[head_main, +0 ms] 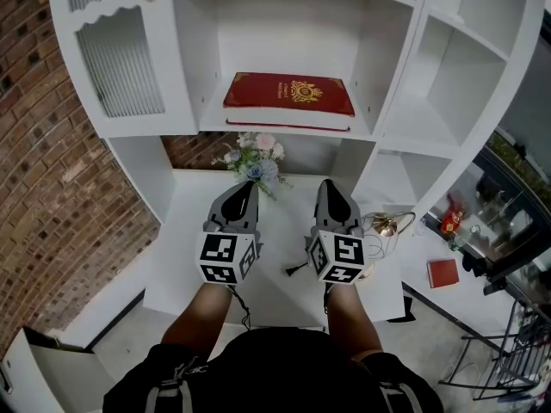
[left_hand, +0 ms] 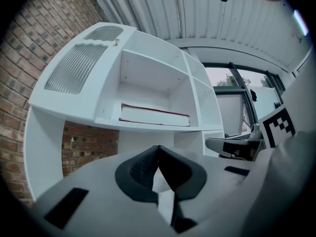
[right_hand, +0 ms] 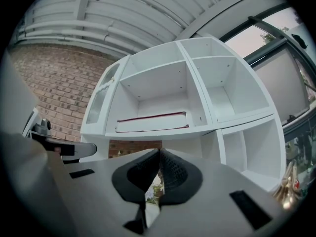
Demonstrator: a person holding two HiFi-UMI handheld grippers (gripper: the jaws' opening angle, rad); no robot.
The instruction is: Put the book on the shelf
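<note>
A red book [head_main: 289,93] with a gold crest lies flat in the middle compartment of the white shelf unit [head_main: 396,123]. Its pale page edge shows in the left gripper view [left_hand: 154,115] and the right gripper view [right_hand: 152,122]. My left gripper [head_main: 249,186] and right gripper [head_main: 328,185] hover side by side over the white desk, below and in front of the book, apart from it. Both are shut with nothing between the jaws; the jaw tips meet in the left gripper view [left_hand: 158,148] and the right gripper view [right_hand: 159,151].
A small bouquet of pale flowers [head_main: 254,162] stands on the desk [head_main: 185,256] just ahead of the grippers. A brass object [head_main: 384,224] and cables lie right of the right gripper. A ribbed-glass cabinet door [head_main: 120,63] closes the left compartment. A brick wall [head_main: 43,162] runs along the left.
</note>
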